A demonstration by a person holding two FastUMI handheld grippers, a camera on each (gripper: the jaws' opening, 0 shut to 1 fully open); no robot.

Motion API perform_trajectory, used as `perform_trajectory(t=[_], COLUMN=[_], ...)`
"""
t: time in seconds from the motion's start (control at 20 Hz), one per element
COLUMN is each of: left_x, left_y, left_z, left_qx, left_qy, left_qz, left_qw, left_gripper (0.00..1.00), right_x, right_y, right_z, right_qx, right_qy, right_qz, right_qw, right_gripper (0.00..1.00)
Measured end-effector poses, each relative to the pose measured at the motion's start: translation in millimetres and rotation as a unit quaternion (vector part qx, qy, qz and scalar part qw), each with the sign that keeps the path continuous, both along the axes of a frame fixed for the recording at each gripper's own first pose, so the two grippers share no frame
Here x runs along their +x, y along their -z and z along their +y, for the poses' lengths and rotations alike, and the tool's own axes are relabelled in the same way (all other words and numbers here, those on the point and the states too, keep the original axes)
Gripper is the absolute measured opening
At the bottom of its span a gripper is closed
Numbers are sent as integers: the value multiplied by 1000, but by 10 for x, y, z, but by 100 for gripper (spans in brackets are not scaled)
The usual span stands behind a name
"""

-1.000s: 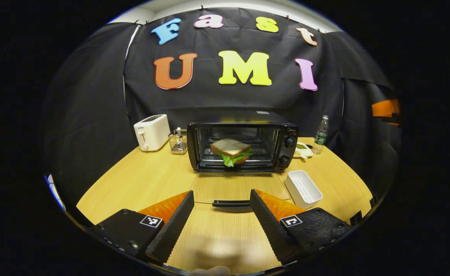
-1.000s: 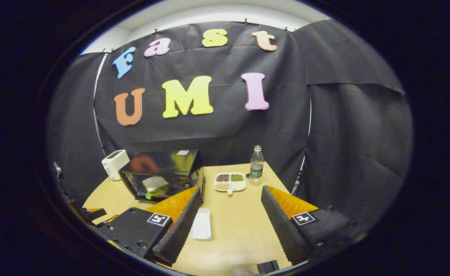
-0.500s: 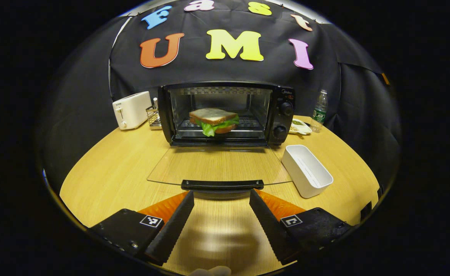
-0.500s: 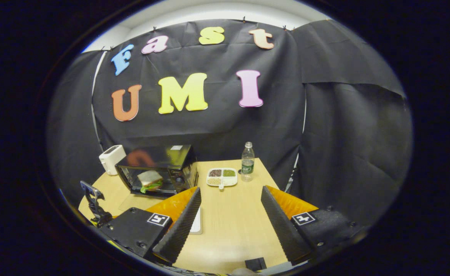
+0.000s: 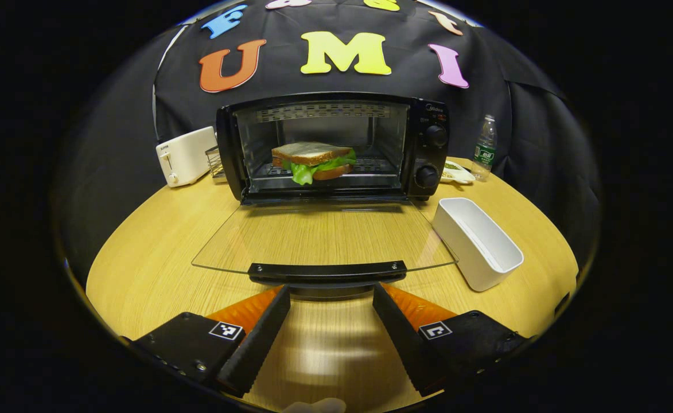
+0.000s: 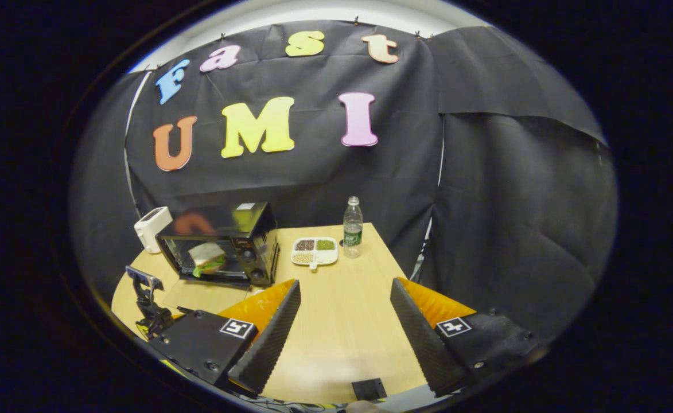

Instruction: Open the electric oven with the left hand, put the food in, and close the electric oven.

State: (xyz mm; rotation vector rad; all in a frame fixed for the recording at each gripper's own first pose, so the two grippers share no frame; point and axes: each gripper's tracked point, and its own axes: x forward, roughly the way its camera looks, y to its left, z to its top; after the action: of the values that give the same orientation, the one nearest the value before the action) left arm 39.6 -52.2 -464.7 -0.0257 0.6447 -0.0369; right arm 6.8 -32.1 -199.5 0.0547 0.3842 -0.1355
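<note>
The black electric oven (image 5: 336, 146) stands at the back of the round wooden table with its glass door (image 5: 325, 238) folded down flat. A sandwich (image 5: 312, 160) with lettuce lies on the rack inside. My left gripper (image 5: 329, 293) is open, low over the table, its fingertips just short of the door's black handle (image 5: 327, 270) and either side of it. In the right gripper view the oven (image 6: 224, 241) and sandwich (image 6: 205, 256) sit far off at the left. My right gripper (image 6: 345, 285) is open over bare table with nothing between its fingers.
A white rectangular tray (image 5: 477, 244) lies right of the door. A white toaster (image 5: 182, 156) and wire rack (image 5: 214, 162) stand left of the oven. A water bottle (image 6: 352, 228) and a divided plate (image 6: 313, 251) stand to its right. The left gripper's body (image 6: 147, 298) is by the table's left edge.
The left gripper has closed in on the oven, which now looms larger; the door handle lies just beyond its fingertips. The right gripper has drawn back and turned away to the right.
</note>
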Motion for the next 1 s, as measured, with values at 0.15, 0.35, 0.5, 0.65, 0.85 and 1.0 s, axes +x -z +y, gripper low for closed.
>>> perform_trajectory(t=[0.15, 0.35, 0.5, 0.65, 0.85, 1.0], left_x=[6, 25, 37, 46, 83, 135], left_y=[9, -22, -52, -128, -337, -516], left_z=[0, -7, -2, -3, 9, 14], left_qx=[-1, -4, -7, -8, -6, -6], left_qy=[-2, -4, -7, -8, -7, -8], left_qz=[0, -1, 4, 7, 0, -8], left_qw=[1000, 1000, 1000, 1000, 1000, 1000], left_gripper=[96, 95, 96, 96, 96, 95], right_x=[37, 90, 110, 121, 157, 187], right_y=[30, 40, 22, 1, -69, -87], right_z=[21, 51, 84, 109, 122, 131], right_qx=[-1, 1, -1, -5, 0, 1], right_qy=[-3, -7, -13, -18, -19, -19], right_qz=[4, 7, 6, 6, 0, -1], right_qw=[1000, 1000, 1000, 1000, 1000, 1000], right_gripper=[100, 100, 100, 100, 100, 100])
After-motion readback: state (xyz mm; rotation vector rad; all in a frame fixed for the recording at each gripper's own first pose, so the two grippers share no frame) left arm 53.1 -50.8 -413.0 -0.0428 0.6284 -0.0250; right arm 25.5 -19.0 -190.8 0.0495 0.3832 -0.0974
